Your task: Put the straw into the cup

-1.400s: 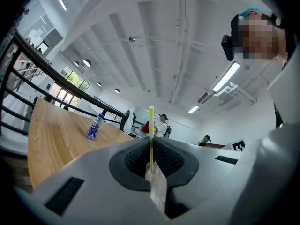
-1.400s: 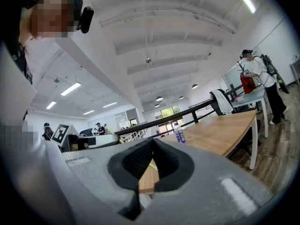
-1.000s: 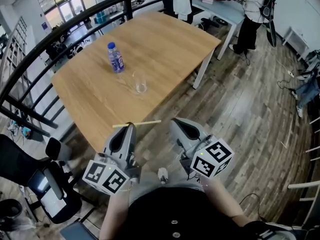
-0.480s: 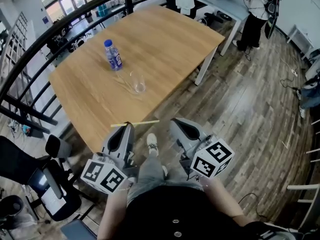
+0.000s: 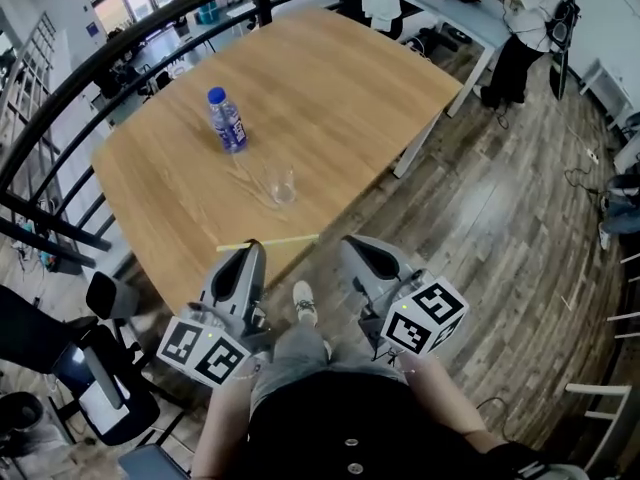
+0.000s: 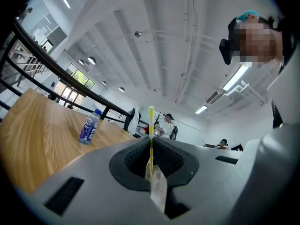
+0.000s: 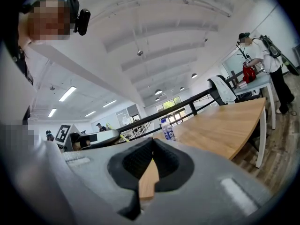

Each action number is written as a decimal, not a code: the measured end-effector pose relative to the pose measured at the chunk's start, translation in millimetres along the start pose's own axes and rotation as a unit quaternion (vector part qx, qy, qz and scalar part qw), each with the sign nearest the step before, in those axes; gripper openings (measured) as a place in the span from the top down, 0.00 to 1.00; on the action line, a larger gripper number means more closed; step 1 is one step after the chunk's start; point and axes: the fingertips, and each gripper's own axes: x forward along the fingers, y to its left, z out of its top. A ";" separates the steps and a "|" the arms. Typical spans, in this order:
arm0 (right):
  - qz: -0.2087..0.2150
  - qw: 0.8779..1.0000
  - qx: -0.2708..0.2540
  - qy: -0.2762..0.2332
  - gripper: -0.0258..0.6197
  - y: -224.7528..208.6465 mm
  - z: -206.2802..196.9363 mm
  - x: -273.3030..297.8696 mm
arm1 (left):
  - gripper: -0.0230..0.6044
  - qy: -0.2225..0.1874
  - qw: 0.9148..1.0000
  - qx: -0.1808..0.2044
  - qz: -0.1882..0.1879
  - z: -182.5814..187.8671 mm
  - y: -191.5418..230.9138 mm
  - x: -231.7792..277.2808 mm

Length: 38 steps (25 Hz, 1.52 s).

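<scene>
The fingers of our left gripper (image 5: 256, 248) pinch the straw (image 5: 272, 241); those of our right gripper (image 5: 351, 245) meet, empty. The cup (image 5: 281, 183) stands at the straw's 12 o'clock.

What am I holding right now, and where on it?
Left gripper pinches the straw between its fingers, nearer one end than the middle. Right gripper holds nothing.

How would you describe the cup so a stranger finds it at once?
Start at the big wooden table. Two things stand on it: a water bottle with a blue cap, and just nearer the person, the cup. It is the short, clear, open-topped one, with no label or cap.
</scene>
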 end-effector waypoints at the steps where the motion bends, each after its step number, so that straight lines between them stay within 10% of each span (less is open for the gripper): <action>1: 0.003 1.000 0.000 0.001 0.96 -4.7 3.2 8.1 | 0.91 -0.004 1.000 -0.004 0.003 4.2 6.6 7.1; 20: 0.008 1.000 -0.007 0.001 0.96 -75.6 57.3 160.8 | 0.91 -0.020 1.000 -0.002 0.009 74.9 122.2 114.3; 38: 0.040 0.998 -0.008 0.046 0.96 -90.8 54.2 184.1 | 0.91 -0.015 0.998 -0.018 0.052 71.4 140.3 113.8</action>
